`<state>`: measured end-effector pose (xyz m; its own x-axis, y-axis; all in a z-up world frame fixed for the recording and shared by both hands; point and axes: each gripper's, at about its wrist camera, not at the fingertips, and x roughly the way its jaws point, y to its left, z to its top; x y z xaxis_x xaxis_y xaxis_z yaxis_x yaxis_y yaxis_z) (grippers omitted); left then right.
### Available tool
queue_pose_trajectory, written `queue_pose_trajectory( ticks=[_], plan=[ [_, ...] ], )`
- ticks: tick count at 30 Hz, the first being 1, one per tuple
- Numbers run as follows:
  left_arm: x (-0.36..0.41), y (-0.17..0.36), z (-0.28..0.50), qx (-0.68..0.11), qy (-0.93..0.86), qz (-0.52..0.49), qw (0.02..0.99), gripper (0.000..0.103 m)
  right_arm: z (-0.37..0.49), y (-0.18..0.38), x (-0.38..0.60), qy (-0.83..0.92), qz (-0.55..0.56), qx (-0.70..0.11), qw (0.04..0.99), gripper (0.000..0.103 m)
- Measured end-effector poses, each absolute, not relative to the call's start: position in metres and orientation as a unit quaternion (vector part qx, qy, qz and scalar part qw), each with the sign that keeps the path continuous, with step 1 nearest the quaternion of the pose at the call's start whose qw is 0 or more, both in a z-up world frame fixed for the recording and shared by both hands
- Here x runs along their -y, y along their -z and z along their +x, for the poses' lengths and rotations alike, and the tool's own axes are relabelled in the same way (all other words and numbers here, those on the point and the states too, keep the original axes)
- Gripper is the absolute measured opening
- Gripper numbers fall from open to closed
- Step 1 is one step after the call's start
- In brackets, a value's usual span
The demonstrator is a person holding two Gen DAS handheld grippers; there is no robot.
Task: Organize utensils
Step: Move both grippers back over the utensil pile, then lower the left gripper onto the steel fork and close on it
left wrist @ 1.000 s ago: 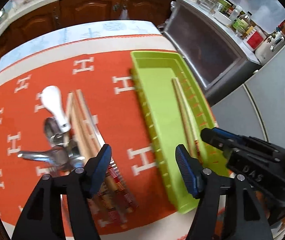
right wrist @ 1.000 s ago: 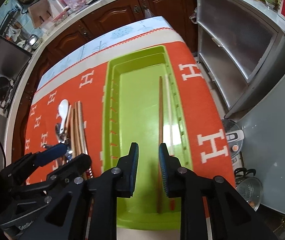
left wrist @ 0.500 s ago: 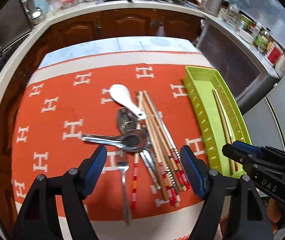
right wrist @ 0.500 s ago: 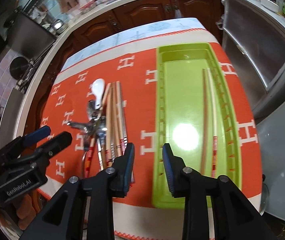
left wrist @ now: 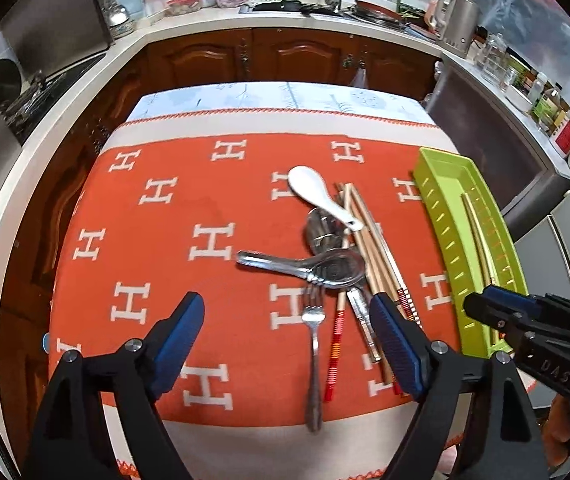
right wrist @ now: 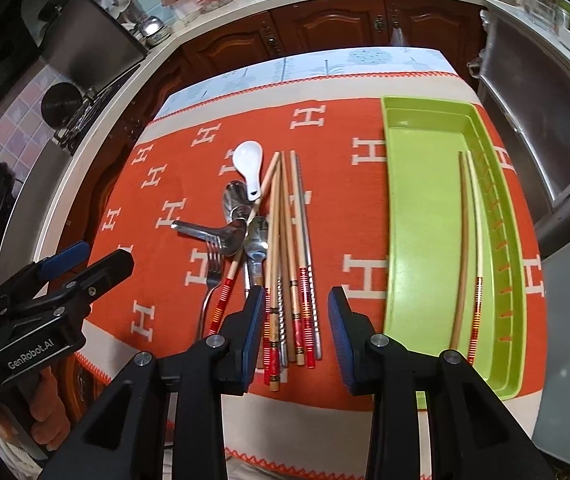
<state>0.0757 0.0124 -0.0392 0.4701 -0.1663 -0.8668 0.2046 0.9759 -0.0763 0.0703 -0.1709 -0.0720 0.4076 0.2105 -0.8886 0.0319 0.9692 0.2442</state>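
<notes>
A heap of utensils lies on the orange cloth: a white ceramic spoon (left wrist: 317, 194) (right wrist: 249, 164), metal spoons (left wrist: 325, 268) (right wrist: 231, 236), a fork (left wrist: 314, 344) (right wrist: 208, 280) and several chopsticks (left wrist: 377, 256) (right wrist: 287, 256). At the right stands a green tray (left wrist: 441, 236) (right wrist: 417, 216) holding two chopsticks (right wrist: 470, 248). My left gripper (left wrist: 287, 344) hovers above the fork's near side, its jaws opening with nothing gripped. My right gripper (right wrist: 296, 330) hangs over the chopsticks' near ends, its jaws also opening, pads apart from them.
The cloth-covered table (left wrist: 245, 120) ends close below both grippers. Wooden kitchen cabinets (left wrist: 285, 56) and a cluttered counter (left wrist: 305, 4) run behind it. A steel appliance (right wrist: 541, 120) stands to the right of the tray. A hand (right wrist: 45, 412) holds the left gripper.
Both grippers have swung left from the green tray toward the utensil heap and opened wider. The two chopsticks stay in the tray.
</notes>
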Motion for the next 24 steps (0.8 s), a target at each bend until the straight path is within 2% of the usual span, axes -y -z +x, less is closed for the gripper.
queue_pose_trajectory(
  ticks=[11,17,24],
  plan=[
    [-0.049,0.082,0.087,-0.547,0.109,-0.021,0.829,0.085,0.085,0.090,0.158,-0.062,0.105,-0.552,0.825,0.033],
    [-0.041,0.108,0.090,-0.578,0.151,-0.028,0.801,0.085,0.096,0.110,0.154,-0.061,0.104,-0.563,0.818,0.033],
    [-0.022,0.127,0.095,-0.579,0.184,-0.014,0.795,0.082,0.100,0.126,0.149,-0.068,0.105,-0.569,0.812,0.033]
  ],
)
